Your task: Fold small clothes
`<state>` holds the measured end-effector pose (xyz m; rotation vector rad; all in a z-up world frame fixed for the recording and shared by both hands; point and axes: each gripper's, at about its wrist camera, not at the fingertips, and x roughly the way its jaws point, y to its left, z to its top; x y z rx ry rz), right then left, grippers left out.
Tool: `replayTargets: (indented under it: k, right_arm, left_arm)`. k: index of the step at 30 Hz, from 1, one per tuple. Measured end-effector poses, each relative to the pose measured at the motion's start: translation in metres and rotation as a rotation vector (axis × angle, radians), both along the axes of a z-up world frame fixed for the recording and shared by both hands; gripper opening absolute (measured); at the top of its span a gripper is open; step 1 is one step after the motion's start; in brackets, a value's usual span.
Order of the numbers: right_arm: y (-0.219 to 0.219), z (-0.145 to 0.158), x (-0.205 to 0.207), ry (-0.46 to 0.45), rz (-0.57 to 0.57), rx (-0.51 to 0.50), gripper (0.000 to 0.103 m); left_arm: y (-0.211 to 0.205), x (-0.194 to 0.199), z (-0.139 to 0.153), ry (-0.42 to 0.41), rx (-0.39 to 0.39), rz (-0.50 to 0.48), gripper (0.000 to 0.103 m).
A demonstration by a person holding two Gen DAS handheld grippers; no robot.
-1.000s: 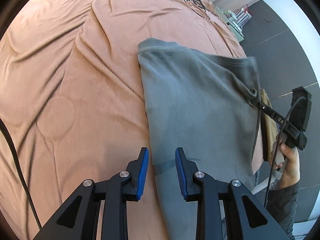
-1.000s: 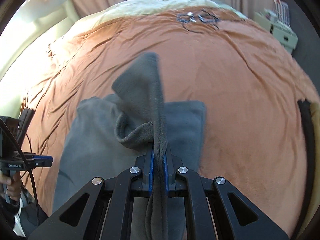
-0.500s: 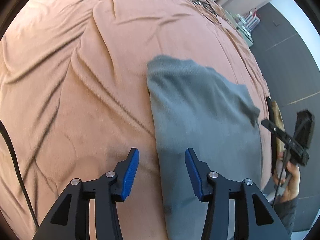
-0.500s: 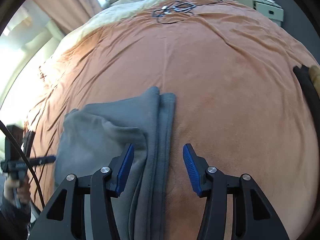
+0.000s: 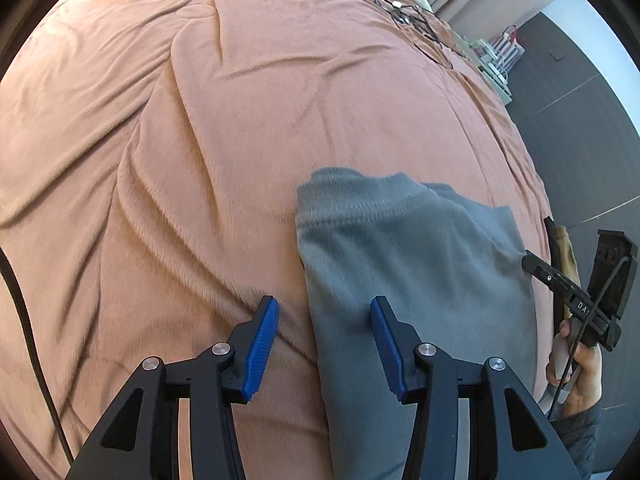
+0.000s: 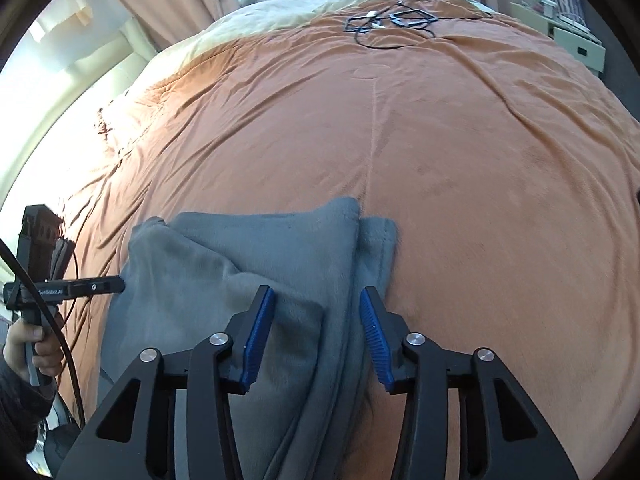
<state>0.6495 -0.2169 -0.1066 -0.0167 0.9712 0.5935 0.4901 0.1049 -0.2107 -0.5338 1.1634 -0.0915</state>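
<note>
- The left gripper stood part open over the left edge of a grey garment, its pads gripping nothing.
- The right gripper was closing, a fold of the garment between its jaws but not yet pinched.
- The garment lay folded on an orange blanket.
- Tangled cables lay well beyond.

The folded garment lies on the bedspread — cables far behind it.
</note>
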Motion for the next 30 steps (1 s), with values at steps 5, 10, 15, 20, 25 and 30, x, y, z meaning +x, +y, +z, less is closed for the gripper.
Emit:
replayTargets:
  k: [5, 10, 15, 20, 25, 30]
  right_arm:
    - [0.014, -0.010, 0.006, -0.024, 0.023, -0.059, 0.022]
    - [0.014, -0.003, -0.001, -0.101, -0.021, -0.081, 0.001]
    - [0.002, 0.008, -0.012, -0.119, -0.055, -0.055, 0.000]
    - [-0.007, 0.014, -0.017, -0.112, -0.102, -0.051, 0.000]
    - [-0.010, -0.002, -0.006, -0.042, -0.127, -0.036, 0.000]
    - [-0.029, -0.005, 0.003, 0.072, -0.158, 0.112, 0.015]
  left_arm:
    - [0.003, 0.009, -0.002, -0.015, 0.004, 0.009, 0.050]
    - [0.005, 0.011, -0.002, -0.023, 0.010, 0.012, 0.050]
    - [0.005, 0.010, 0.001, -0.030, 0.018, 0.008, 0.050]
    - [0.005, 0.015, 0.004, -0.041, 0.015, 0.010, 0.050]
    - [0.005, 0.023, -0.002, -0.029, 0.004, 0.009, 0.050]
    - [0.013, 0.017, -0.003, -0.036, -0.046, 0.017, 0.050]
